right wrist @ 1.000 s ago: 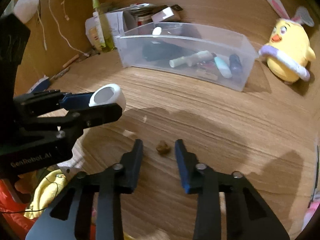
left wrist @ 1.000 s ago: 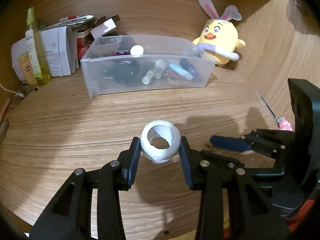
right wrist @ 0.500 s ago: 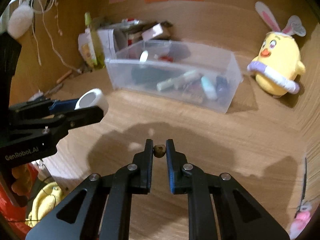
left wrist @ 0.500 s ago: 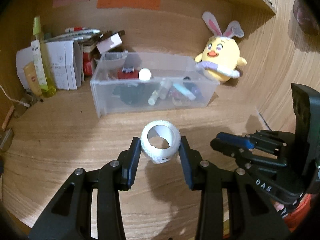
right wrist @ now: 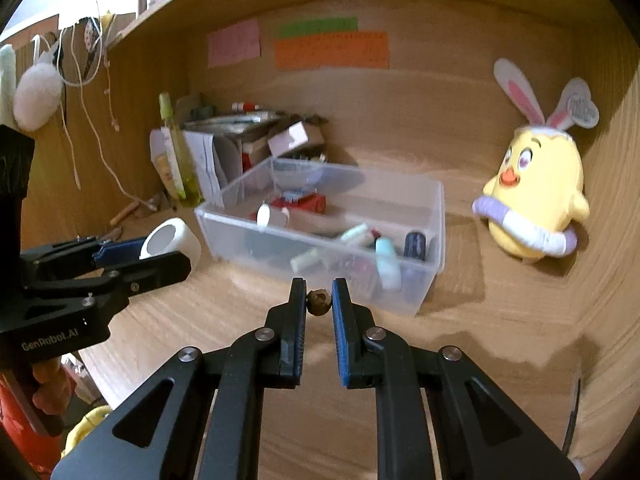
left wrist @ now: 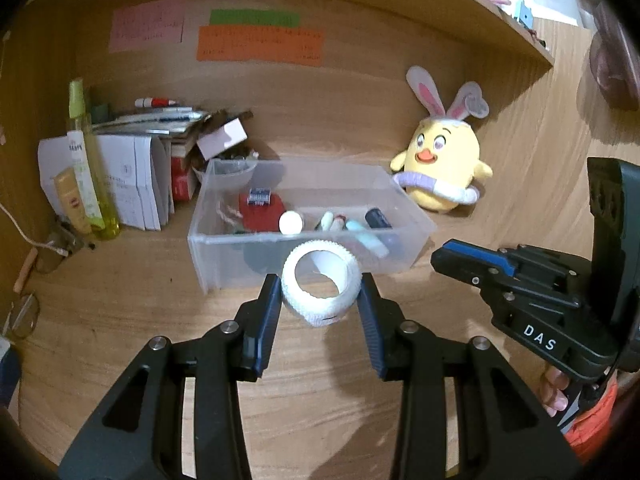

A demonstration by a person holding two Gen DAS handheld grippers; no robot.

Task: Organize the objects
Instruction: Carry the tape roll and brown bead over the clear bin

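Wooden desk point(left wrist: 120, 320), left claw point(left wrist: 320, 300) gripping tape roll point(left wrist: 320, 294), right claw point(right wrist: 319, 304) pinching brown nugget point(right wrist: 319, 303)

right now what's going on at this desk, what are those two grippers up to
A person is tidying a wooden desk with two handheld grippers. The left gripper is shut on a white roll of textured tape, held in the air just in front of the clear plastic storage bin. The right gripper pinches a small brown nut-like lump, also raised near the bin. The bin already holds tubes, a white cap and a red item. Neither held thing is in the bin yet.
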